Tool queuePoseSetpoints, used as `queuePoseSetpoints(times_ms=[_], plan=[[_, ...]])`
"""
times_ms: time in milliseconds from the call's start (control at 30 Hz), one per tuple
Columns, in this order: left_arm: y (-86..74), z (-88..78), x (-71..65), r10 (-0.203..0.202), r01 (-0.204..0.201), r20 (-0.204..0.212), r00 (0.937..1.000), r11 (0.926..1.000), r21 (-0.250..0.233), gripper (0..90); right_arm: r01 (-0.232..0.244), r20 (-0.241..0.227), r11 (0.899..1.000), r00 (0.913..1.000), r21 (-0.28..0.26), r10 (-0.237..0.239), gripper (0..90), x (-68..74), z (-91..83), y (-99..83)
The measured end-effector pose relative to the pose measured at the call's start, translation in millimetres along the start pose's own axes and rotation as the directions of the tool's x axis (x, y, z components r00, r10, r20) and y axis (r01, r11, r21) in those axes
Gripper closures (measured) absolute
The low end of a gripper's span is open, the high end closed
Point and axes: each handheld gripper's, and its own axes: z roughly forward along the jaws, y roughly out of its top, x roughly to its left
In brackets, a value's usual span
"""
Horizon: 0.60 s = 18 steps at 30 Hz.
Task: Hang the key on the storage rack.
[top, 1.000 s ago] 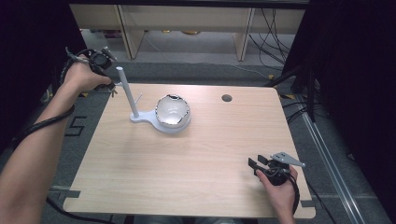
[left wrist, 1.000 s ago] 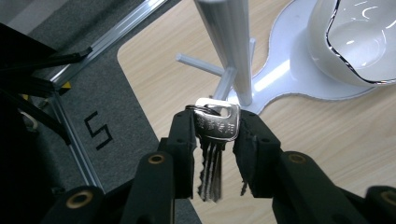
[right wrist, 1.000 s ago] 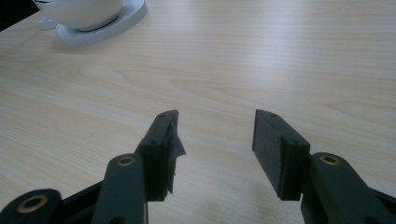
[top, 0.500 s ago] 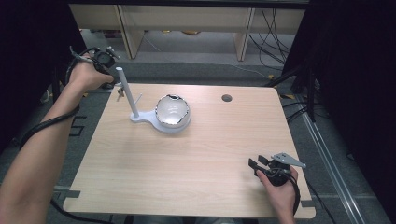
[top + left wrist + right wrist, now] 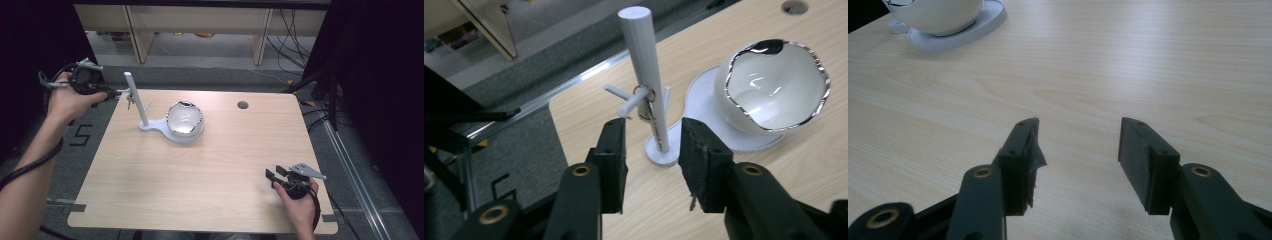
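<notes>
Left gripper view: our left gripper (image 5: pixel 651 145), its spread jaws just opening and empty, faces the ring (image 5: pixel 644 95) hung on the white stand (image 5: pixel 647 80) just ahead. We judge a careless nudge could tip the stand.

Light wooden desk (image 5: pixel 200 200) with cable hole (image 5: pixel 243 105) stands on grey floor (image 5: pixel 210 60); wooden shelving (image 5: pixel 145 22) behind; dark surroundings; cables (image 5: pixel 292 30) trailing.
</notes>
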Motion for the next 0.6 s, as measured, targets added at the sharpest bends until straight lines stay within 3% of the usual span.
queuePoseSetpoints(times_ms=[100, 167, 200, 233, 267, 300, 333, 367, 400, 433, 533, 567, 600], plan=[[-10.9, -4.8, -2.7, -0.008, 0.008, 0.0, 1.0, 0.9994, -0.032, 58.8, 0.017, 0.007, 1.0, 0.9998, -0.001, -0.017, 51.1, 0.0, 1.8, -0.2], [-33.0, -12.1, -11.9, -0.006, 0.005, -0.009, 0.9999, 0.9961, -0.088, 56.3, 0.044, -0.01, 0.999, 0.999, -0.002, -0.044, 51.1, -1.7, 2.1, 0.6], [-33.0, -12.1, -11.9, -0.006, 0.005, -0.009, 0.9999, 0.9961, -0.088, 55.4, 0.044, -0.01, 0.999, 0.999, -0.002, -0.044, 51.1, -1.7, 2.1, 0.6], [-40.3, -14.0, -15.5, -0.024, 0.022, -0.014, 0.9996, 0.9929, -0.117, 55.4, 0.031, -0.004, 1.0, 0.9995, -0.004, -0.031, 51.2, -0.3, 2.5, 0.3], [-47.4, -16.8, -18.0, -0.022, 0.019, -0.02, 0.9996, 0.9909, -0.133, 53.1, -0.014, -0.013, 1.0, 0.9998, 0.01, 0.014, 51.1, 3.9, 1.4, 0.3], [-54.3, -18.2, -21.9, -0.035, 0.031, -0.022, 0.9991, 0.9867, -0.16, 53.1, -0.014, -0.013, 1.0, 0.9998, 0.01, 0.014, 51.1, 3.9, 1.4, 0.3], [-68.6, -19.1, -30.1, -0.052, 0.046, -0.023, 0.9983, 0.975, -0.218, 51.0, 0.01, -0.018, 1.0, 0.9998, -0.019, -0.011, 51.1, 2.4, 4.1, -0.4], [-68.6, -19.1, -30.1, -0.052, 0.046, -0.023, 0.9983, 0.975, -0.218, 50.4, 0.0, -0.022, 1.0, 0.9998, -0.004, 0.0, 51.1, 3.5, 2.9, 0.1], [-82.3, -18.8, -38.5, -0.042, 0.037, -0.015, 0.999, 0.9707, -0.237, 49.5, -0.002, -0.023, 1.0, 0.9997, -0.003, 0.002, 51.2, 3.7, 2.9, 0.1], [-82.3, -18.8, -38.5, -0.042, 0.037, -0.015, 0.999, 0.9707, -0.237, 48.0, -0.002, -0.023, 1.0, 0.9997, -0.003, 0.002, 51.2, 3.7, 2.9, 0.1], [-102.3, -18.5, -49.8, -0.058, 0.052, -0.016, 0.9982, 0.964, -0.261, 47.0, 0.001, -0.017, 1.0, 0.9998, -0.008, -0.001, 51.1, 4.0, 3.4, 0.2], [-107.3, -18.1, -52.2, -0.063, 0.057, -0.012, 0.998, 0.9608, -0.271, 46.7, 0.038, -0.028, 0.999, 0.9989, -0.017, -0.038, 51.1, 0.3, 3.6, 0.9], [-121.2, -17.6, -59.2, -0.074, 0.066, -0.017, 0.9971, 0.953, -0.296, 46.0, 0.02, -0.01, 1.0, 0.9997, -0.004, -0.02, 51.2, 2.3, 1.7, 1.3]])
